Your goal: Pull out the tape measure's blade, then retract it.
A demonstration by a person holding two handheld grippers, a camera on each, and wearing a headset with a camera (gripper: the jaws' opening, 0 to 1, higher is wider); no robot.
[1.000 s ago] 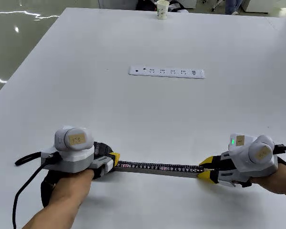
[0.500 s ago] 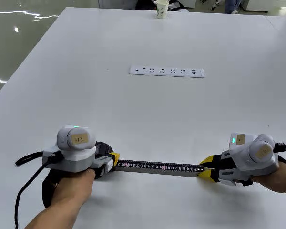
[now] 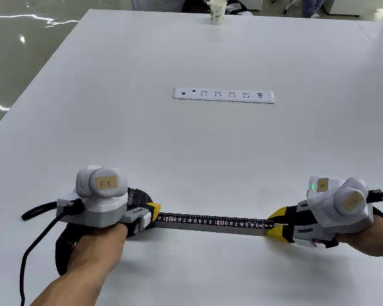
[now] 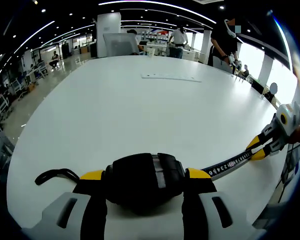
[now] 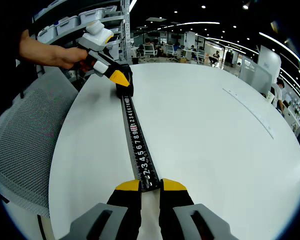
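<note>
The black tape measure case [image 4: 146, 177] sits clamped between the yellow-tipped jaws of my left gripper [image 3: 148, 213] at the near left of the white table [image 3: 198, 146]. Its dark numbered blade [image 3: 212, 222] lies flat on the table, stretched rightward to my right gripper [image 3: 276, 224], which is shut on the blade's end. In the right gripper view the blade [image 5: 137, 145] runs from between my right gripper [image 5: 151, 185] jaws to the case [image 5: 125, 90] in the left gripper [image 5: 115, 76]. The left gripper view shows the blade [image 4: 230, 164] reaching the right gripper [image 4: 256, 149].
A white power strip [image 3: 223, 95] lies across the middle of the table, and a paper cup [image 3: 217, 11] stands at the far edge. A black wrist strap [image 4: 52, 175] trails from the case. A mesh chair [image 5: 25, 150] is beside the table.
</note>
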